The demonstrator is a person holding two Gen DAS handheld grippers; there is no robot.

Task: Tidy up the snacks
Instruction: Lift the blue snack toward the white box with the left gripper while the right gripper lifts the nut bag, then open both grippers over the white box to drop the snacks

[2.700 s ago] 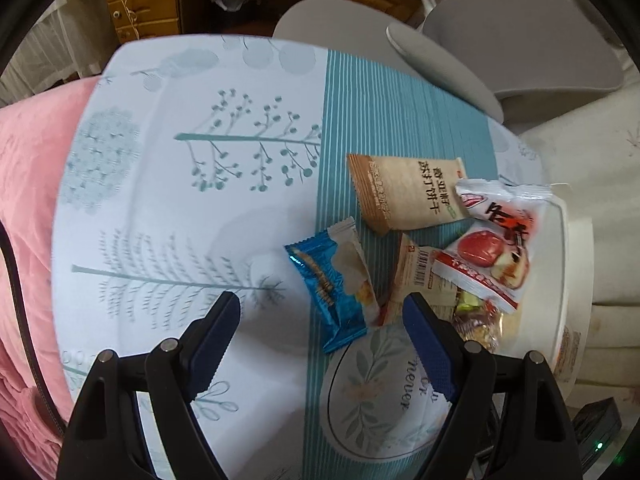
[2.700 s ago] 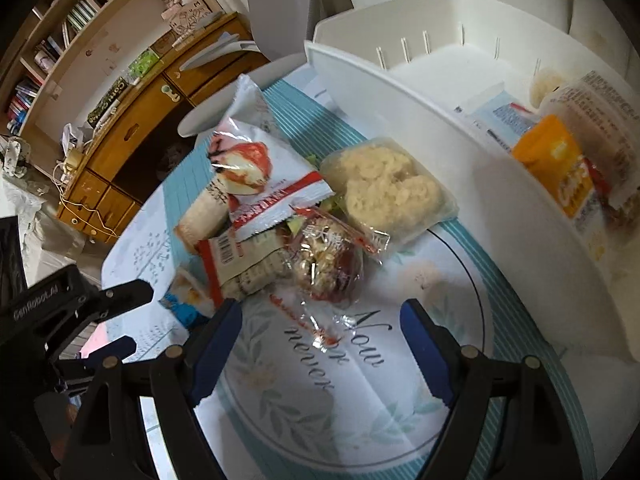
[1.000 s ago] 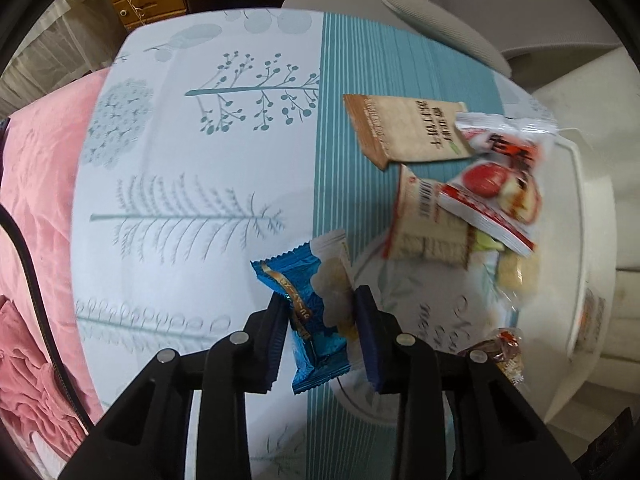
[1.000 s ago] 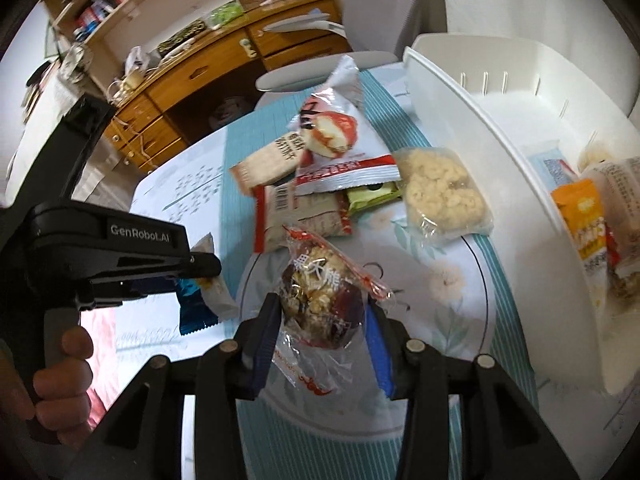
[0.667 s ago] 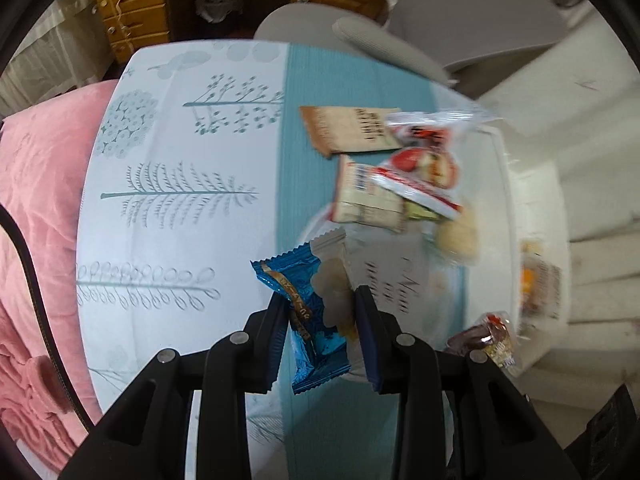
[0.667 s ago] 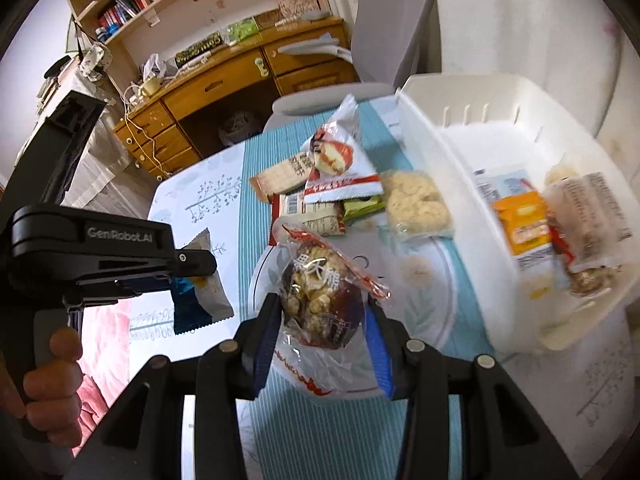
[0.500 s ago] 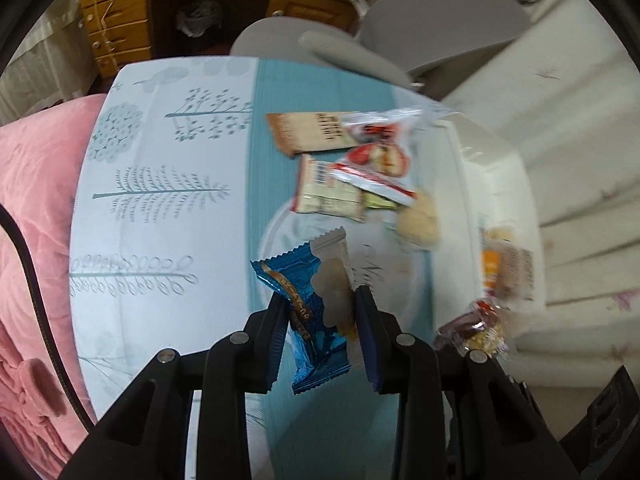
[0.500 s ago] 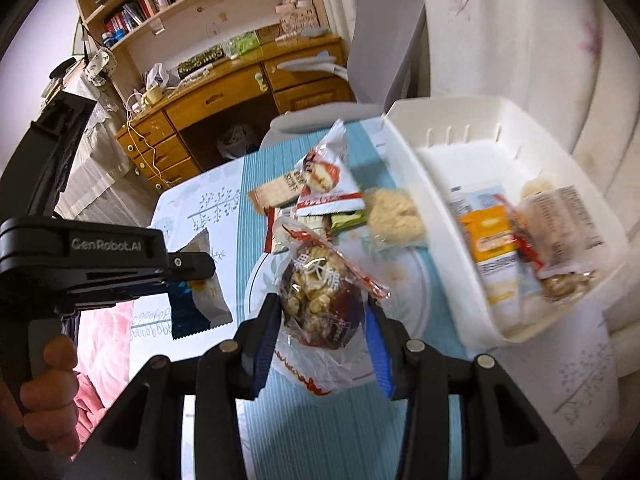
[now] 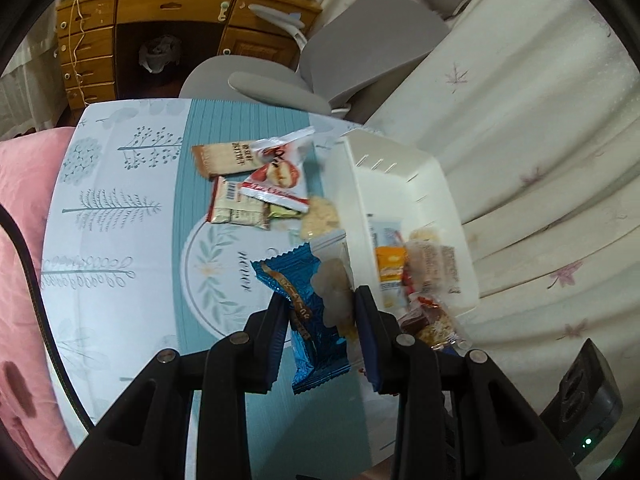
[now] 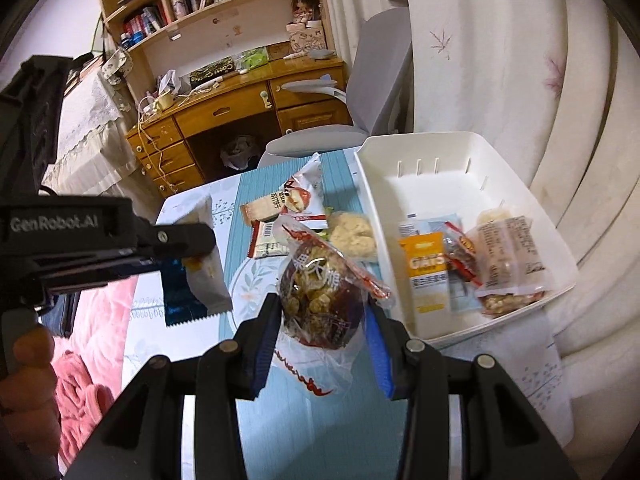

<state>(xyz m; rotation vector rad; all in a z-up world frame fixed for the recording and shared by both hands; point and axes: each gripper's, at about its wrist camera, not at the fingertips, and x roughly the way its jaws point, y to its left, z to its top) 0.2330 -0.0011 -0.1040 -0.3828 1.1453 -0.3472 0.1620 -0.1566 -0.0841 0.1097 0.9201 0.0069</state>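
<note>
My left gripper (image 9: 320,312) is shut on a blue snack packet (image 9: 316,320), held in the air above the table beside the white basket (image 9: 400,160). The same packet (image 10: 192,280) shows in the right wrist view, hanging from the left gripper (image 10: 188,248). My right gripper (image 10: 322,320) is shut on a clear bag of dark nut sweets (image 10: 320,292), also lifted off the table. Part of that bag (image 9: 432,320) peeks out at the left wrist view's lower right. The basket (image 10: 440,148) holds several packets, among them an orange one (image 10: 426,260).
Loose snacks lie on the table by the basket: a brown packet (image 9: 228,158), a red-and-white bag (image 9: 280,180), a barcode packet (image 9: 236,208) and a pale cracker bag (image 10: 352,232). A grey chair (image 9: 360,48) and wooden desk (image 10: 240,108) stand behind. Pink bedding (image 9: 20,200) lies left.
Both grippers closed on their packets and lifted them off the table. Over the last second both rose and swung toward the basket, which now sits fully in view.
</note>
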